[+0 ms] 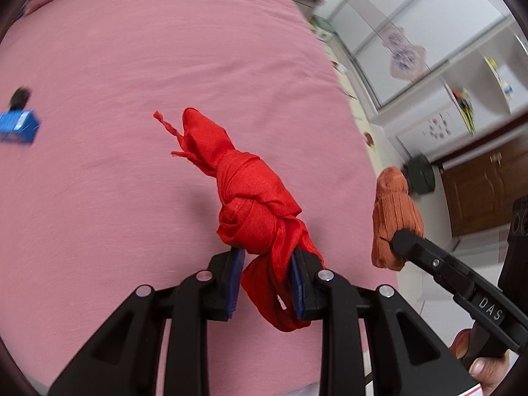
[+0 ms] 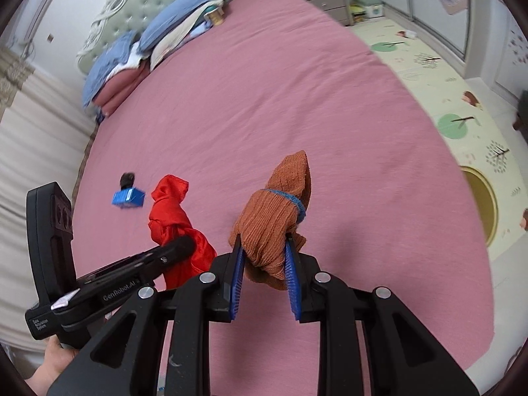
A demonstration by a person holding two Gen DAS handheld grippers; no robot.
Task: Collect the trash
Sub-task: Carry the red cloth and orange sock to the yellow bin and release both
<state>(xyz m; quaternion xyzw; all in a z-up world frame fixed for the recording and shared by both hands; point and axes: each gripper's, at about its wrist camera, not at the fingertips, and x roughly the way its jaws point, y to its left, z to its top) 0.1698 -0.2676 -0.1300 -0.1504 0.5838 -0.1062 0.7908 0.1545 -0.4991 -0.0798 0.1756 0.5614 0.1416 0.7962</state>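
My left gripper (image 1: 265, 283) is shut on a knotted red cloth (image 1: 250, 211), which hangs in the air above the pink bed (image 1: 148, 99). The same red cloth (image 2: 175, 227) shows at the left of the right wrist view, beside the left gripper (image 2: 180, 247). My right gripper (image 2: 264, 277) is shut on a rolled orange-brown sock (image 2: 277, 221) with a blue band, also lifted off the bed (image 2: 297, 99). In the left wrist view that sock (image 1: 394, 217) and the right gripper (image 1: 401, 237) appear at the right edge. A small blue box (image 2: 128, 197) with a dark object (image 2: 127, 180) behind it lies on the bed.
Pillows and folded bedding (image 2: 148, 39) are piled at the headboard. A nightstand (image 2: 326, 0) with dark clothes stands at the far corner. A patterned play mat (image 2: 462, 105) covers the floor to the right of the bed. White wardrobes (image 1: 429, 33) line the wall. The blue box (image 1: 18, 127) also shows at far left.
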